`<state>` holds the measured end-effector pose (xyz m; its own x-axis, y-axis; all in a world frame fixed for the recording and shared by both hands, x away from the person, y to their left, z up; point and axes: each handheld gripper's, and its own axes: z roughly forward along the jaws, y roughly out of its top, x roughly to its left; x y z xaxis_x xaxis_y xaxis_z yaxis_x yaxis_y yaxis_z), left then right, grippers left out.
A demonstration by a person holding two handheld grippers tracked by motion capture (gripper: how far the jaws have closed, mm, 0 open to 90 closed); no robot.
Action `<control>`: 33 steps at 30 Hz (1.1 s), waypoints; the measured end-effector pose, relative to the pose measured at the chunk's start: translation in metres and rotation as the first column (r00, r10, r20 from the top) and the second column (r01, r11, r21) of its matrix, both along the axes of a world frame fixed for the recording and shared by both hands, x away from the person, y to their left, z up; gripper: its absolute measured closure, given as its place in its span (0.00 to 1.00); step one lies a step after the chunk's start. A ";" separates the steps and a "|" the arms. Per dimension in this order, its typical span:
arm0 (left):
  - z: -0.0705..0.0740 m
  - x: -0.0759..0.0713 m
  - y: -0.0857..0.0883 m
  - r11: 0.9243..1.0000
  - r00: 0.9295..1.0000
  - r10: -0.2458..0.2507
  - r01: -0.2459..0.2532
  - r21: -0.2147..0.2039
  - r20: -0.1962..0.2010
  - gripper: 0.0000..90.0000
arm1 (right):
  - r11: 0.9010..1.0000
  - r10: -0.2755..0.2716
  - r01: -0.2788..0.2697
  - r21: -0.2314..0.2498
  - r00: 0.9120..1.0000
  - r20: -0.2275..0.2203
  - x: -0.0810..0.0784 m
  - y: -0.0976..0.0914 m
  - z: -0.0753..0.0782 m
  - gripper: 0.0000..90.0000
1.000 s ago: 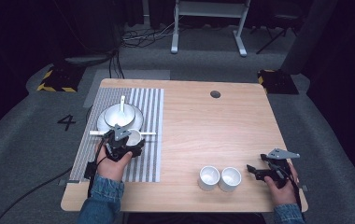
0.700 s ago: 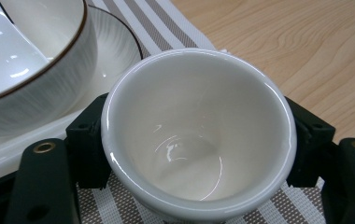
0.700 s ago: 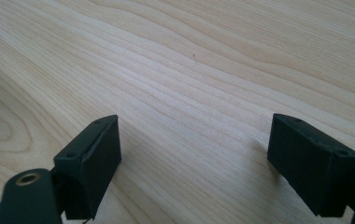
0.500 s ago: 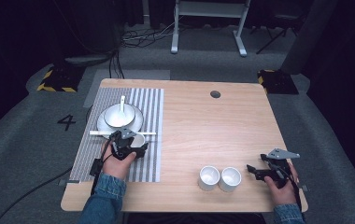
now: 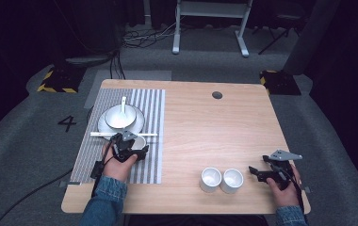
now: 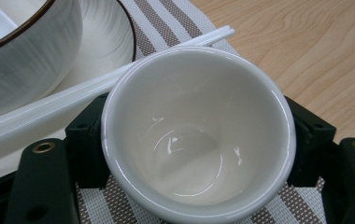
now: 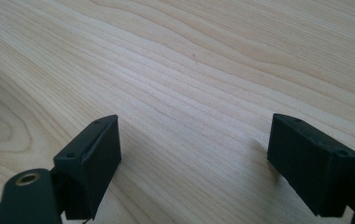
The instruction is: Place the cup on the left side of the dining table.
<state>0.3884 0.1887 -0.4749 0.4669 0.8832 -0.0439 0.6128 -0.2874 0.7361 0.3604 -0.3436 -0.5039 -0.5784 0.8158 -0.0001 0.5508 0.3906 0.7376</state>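
A small white cup (image 6: 196, 135) stands on the striped placemat (image 5: 144, 108), and my left gripper (image 5: 137, 149) is shut on it, one black jaw on each side of its wall. The cup (image 5: 140, 142) sits just in front of the white chopsticks (image 5: 120, 134), which lie across the mat below the bowl (image 5: 119, 116). The bowl holds a white spoon (image 5: 123, 104) and rests on a plate (image 5: 102, 126). My right gripper (image 5: 257, 172) hovers low over bare wood near the table's front right, with nothing between its open jaws (image 7: 213, 154).
Two more white cups (image 5: 211, 179) (image 5: 232, 180) stand side by side near the front edge, just left of the right gripper. A dark round grommet hole (image 5: 217, 95) lies at the back of the wooden table (image 5: 224, 132).
My left gripper with the cup has edged slightly to the right along the chopsticks. The right gripper has stayed put.
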 end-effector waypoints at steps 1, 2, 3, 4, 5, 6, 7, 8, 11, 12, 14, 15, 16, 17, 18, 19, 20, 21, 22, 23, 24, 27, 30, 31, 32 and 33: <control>0.000 0.000 0.000 1.000 1.000 0.001 -0.001 0.000 0.001 0.29 | 1.000 0.000 0.000 0.000 1.000 0.000 0.000 0.000 0.000 0.19; 0.000 0.000 0.000 1.000 1.000 0.000 0.000 0.002 0.002 0.29 | 1.000 0.000 0.000 0.000 1.000 0.000 0.000 0.000 0.000 0.19; 0.000 0.000 0.000 1.000 1.000 0.000 0.000 0.005 0.003 0.29 | 1.000 0.000 0.000 0.000 1.000 0.000 0.000 0.000 0.000 0.19; 0.000 0.000 0.000 1.000 1.000 0.001 -0.001 0.007 0.005 0.29 | 1.000 0.000 0.000 0.000 1.000 0.000 0.000 0.000 0.000 0.19; 0.000 0.000 0.000 1.000 1.000 0.002 -0.002 0.008 0.005 0.28 | 1.000 0.000 0.000 0.000 1.000 0.000 0.000 0.000 0.000 0.19; 0.000 0.000 0.000 1.000 1.000 0.002 -0.002 0.007 0.006 0.28 | 1.000 0.000 0.000 0.000 1.000 0.000 0.000 0.000 0.000 0.19; 0.000 0.000 0.000 1.000 1.000 0.002 -0.002 0.006 0.007 0.28 | 1.000 0.000 0.000 0.000 1.000 0.000 0.000 0.000 0.000 0.19; 0.001 0.000 0.000 1.000 1.000 0.004 -0.004 0.007 0.007 0.28 | 1.000 0.000 0.000 0.000 1.000 0.000 0.000 0.000 0.000 0.19; 0.001 0.000 0.000 1.000 1.000 0.006 -0.006 0.007 0.007 0.26 | 1.000 0.000 0.000 0.000 1.000 0.000 0.000 0.000 0.000 0.19; 0.001 -0.001 0.000 1.000 1.000 0.007 -0.007 0.007 0.008 0.26 | 1.000 0.000 0.000 0.000 1.000 0.000 0.000 0.000 0.000 0.19; 0.002 -0.001 0.000 1.000 1.000 0.008 -0.008 0.011 0.010 0.26 | 1.000 0.000 0.000 0.000 1.000 0.000 0.000 0.000 0.000 0.19; 0.002 -0.001 0.000 1.000 1.000 0.008 -0.008 0.013 0.012 0.26 | 1.000 0.000 0.000 0.000 1.000 0.000 0.000 0.000 0.000 0.19; 0.003 -0.002 -0.001 1.000 1.000 0.009 -0.009 0.016 0.011 0.26 | 1.000 0.000 0.000 0.000 1.000 0.000 0.000 0.000 0.000 0.19; 0.004 -0.002 -0.001 1.000 1.000 0.011 -0.011 0.019 0.015 0.26 | 1.000 0.000 0.000 0.000 1.000 0.000 0.000 0.000 0.000 0.19; 0.005 -0.003 0.000 1.000 1.000 0.008 -0.009 0.020 0.017 0.26 | 1.000 0.000 0.000 0.000 1.000 0.000 0.000 0.000 0.000 0.19; 0.007 -0.003 0.000 1.000 1.000 0.005 -0.006 0.025 0.018 0.26 | 1.000 0.000 0.000 0.000 1.000 0.000 0.000 0.000 0.000 0.19; 0.008 -0.005 0.000 1.000 1.000 0.004 -0.005 0.028 0.019 0.26 | 1.000 0.000 0.000 0.000 1.000 0.000 0.000 0.000 0.000 0.19; 0.010 -0.006 0.000 0.999 1.000 0.002 -0.003 0.035 0.022 0.26 | 1.000 0.000 0.000 0.000 1.000 0.000 0.000 0.000 0.000 0.19; 0.011 -0.008 0.001 0.999 1.000 0.001 -0.002 0.034 0.027 0.26 | 1.000 0.000 0.000 0.000 1.000 0.000 0.000 0.000 0.000 0.19; 0.013 -0.009 0.001 0.999 0.999 0.003 -0.004 0.034 0.034 0.26 | 1.000 0.000 0.000 0.000 1.000 0.000 0.000 0.000 0.000 0.19; 0.015 -0.011 0.002 0.999 0.999 0.000 -0.001 0.032 0.037 0.26 | 1.000 0.000 0.000 0.000 1.000 0.000 0.000 0.000 0.000 0.19; 0.019 -0.017 0.005 1.000 0.999 0.002 -0.003 0.027 0.049 0.26 | 1.000 0.000 0.000 -0.001 1.000 0.001 0.000 0.000 0.000 0.19; 0.024 -0.023 0.006 0.999 0.999 -0.007 0.006 0.034 0.049 0.26 | 1.000 -0.002 0.002 -0.001 1.000 0.001 0.000 0.000 0.000 0.20; 0.025 -0.026 0.006 0.999 0.998 -0.011 0.009 0.041 0.055 0.26 | 1.000 -0.002 0.002 -0.001 1.000 0.001 0.000 0.000 0.000 0.20; 0.026 -0.028 0.006 0.999 0.998 -0.017 0.014 0.044 0.057 0.26 | 1.000 -0.002 0.002 0.000 1.000 0.001 0.000 0.000 0.000 0.20; 0.028 -0.031 0.006 0.999 0.998 -0.022 0.020 0.042 0.057 0.26 | 1.000 -0.002 0.002 -0.001 1.000 0.001 0.000 0.000 0.000 0.20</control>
